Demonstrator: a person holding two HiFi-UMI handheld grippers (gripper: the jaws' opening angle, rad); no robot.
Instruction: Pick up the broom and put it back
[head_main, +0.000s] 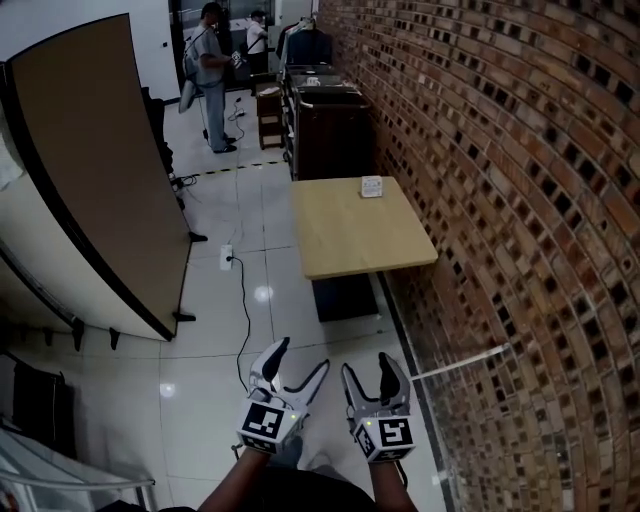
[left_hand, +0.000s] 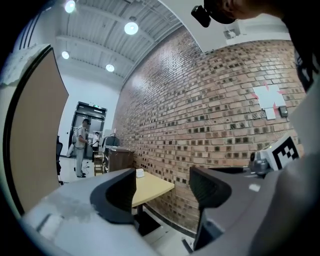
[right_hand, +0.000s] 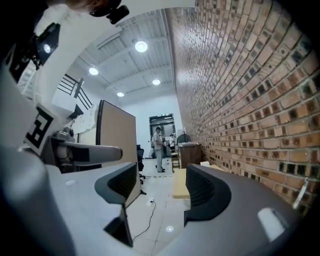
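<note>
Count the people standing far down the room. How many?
2. A person in a grey shirt stands at the room's far end; a second person in a white top stands just behind. Others may be hidden behind the big brown partition board.

Two grey two-jaw grippers with marker cubes at six o'clock: left gripper (head_main: 300, 356), right gripper (head_main: 368, 364). One pale square wooden table (head_main: 350, 240) at twelve o'clock, one small white box (head_main: 372, 187) on it. One tall brown partition panel (head_main: 100, 160) at ten o'clock. Two standing people at eleven o'clock: nearer person (head_main: 213, 75), farther person (head_main: 257, 38). One white plastic floor socket (head_main: 227, 257).
</note>
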